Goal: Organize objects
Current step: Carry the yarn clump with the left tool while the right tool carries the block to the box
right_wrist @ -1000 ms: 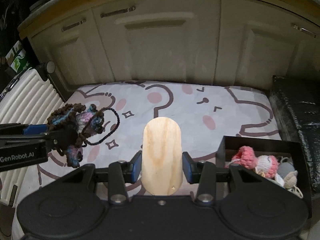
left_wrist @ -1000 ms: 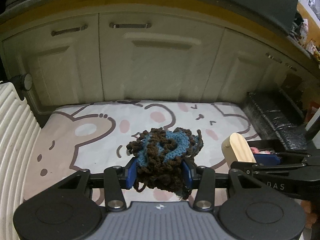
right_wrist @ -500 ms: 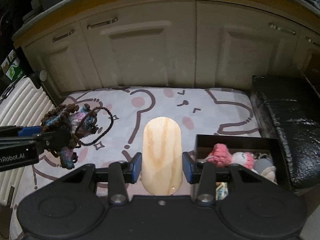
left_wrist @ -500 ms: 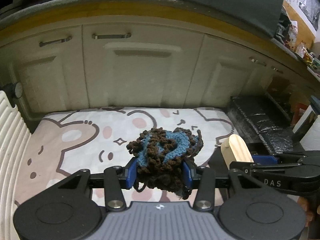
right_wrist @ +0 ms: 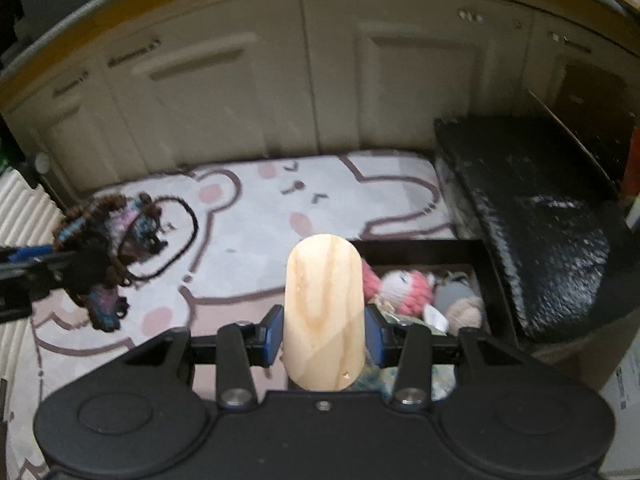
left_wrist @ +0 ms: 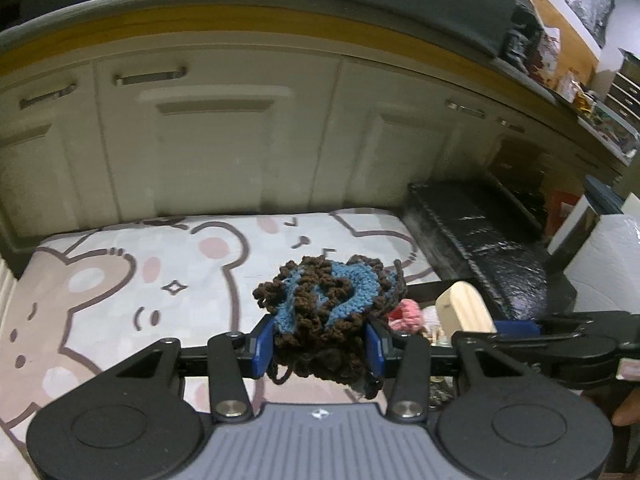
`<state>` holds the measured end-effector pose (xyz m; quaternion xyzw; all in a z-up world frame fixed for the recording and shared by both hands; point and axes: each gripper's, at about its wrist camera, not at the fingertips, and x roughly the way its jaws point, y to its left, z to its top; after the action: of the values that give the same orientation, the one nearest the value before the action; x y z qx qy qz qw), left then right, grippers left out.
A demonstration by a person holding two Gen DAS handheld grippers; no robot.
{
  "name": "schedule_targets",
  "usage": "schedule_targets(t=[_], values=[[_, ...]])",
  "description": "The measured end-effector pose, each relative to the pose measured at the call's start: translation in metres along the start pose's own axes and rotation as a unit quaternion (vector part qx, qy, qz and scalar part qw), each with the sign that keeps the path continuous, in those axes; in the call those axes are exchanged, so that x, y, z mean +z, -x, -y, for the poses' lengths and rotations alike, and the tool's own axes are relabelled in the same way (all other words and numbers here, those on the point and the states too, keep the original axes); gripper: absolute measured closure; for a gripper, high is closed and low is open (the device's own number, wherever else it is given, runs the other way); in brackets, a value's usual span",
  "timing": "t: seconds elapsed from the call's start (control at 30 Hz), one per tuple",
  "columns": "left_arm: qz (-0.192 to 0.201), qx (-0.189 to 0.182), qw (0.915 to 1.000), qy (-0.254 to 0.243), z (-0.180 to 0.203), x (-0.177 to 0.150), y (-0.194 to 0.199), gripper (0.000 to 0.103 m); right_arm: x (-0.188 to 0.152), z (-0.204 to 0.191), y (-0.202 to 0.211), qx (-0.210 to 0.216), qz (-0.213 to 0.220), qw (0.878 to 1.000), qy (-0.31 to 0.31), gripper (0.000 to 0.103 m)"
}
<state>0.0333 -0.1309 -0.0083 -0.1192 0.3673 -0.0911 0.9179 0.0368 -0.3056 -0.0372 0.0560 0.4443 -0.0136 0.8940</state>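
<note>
My left gripper (left_wrist: 320,344) is shut on a brown and blue crocheted toy (left_wrist: 328,304), held above the bear-print mat (left_wrist: 140,280). The toy also shows at the left of the right wrist view (right_wrist: 108,248), with a dark yarn loop hanging from it. My right gripper (right_wrist: 325,336) is shut on a rounded wooden block (right_wrist: 324,308), held over the left end of a black box (right_wrist: 420,246). The block also shows in the left wrist view (left_wrist: 464,312). The box holds a pink and white knitted doll (right_wrist: 404,284) and other soft toys.
Cream cabinet doors (right_wrist: 260,92) stand behind the mat. A black padded bench (right_wrist: 532,208) lies to the right of the box. A white ribbed suitcase (right_wrist: 20,216) is at the far left. White boxes (left_wrist: 608,264) stand at the far right.
Both grippers have moved to the right with their loads. The black box has come closer, and the wooden block now hangs over its left end.
</note>
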Motion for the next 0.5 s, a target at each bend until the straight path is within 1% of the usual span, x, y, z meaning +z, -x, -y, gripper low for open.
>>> schedule_targets(t=[0.17, 0.3, 0.33, 0.37, 0.4, 0.43, 0.47, 0.5], values=[[-0.003, -0.012, 0.9999, -0.012, 0.015, 0.0, -0.005, 0.056, -0.007, 0.011, -0.014, -0.015, -0.019, 1.0, 0.0, 0.059], [-0.006, -0.016, 0.9998, -0.012, 0.018, 0.002, -0.01, 0.056, -0.01, 0.011, -0.025, -0.018, -0.036, 0.999, 0.007, 0.059], [-0.007, -0.017, 0.9998, -0.011, 0.018, 0.002, -0.012, 0.056, -0.01, 0.009, -0.028, -0.017, -0.041, 0.999, 0.007, 0.059], [-0.008, -0.017, 0.9998, -0.008, 0.018, 0.003, -0.013, 0.056, -0.012, 0.009, -0.03, -0.007, -0.046, 0.999, 0.005, 0.058], [-0.009, -0.018, 0.9998, -0.006, 0.018, 0.003, -0.015, 0.056, -0.013, 0.01, -0.031, 0.009, -0.048, 0.999, -0.001, 0.054], [-0.01, -0.019, 0.9998, -0.004, 0.017, 0.004, -0.017, 0.056, -0.014, 0.011, -0.031, 0.029, -0.051, 0.998, -0.008, 0.041], [-0.011, -0.021, 0.9997, -0.001, 0.017, 0.005, -0.018, 0.056, -0.014, 0.011, -0.031, 0.037, -0.051, 0.998, -0.012, 0.035], [-0.012, -0.022, 0.9997, 0.001, 0.018, 0.006, -0.02, 0.056, -0.014, 0.012, -0.029, 0.038, -0.046, 0.998, -0.013, 0.032]])
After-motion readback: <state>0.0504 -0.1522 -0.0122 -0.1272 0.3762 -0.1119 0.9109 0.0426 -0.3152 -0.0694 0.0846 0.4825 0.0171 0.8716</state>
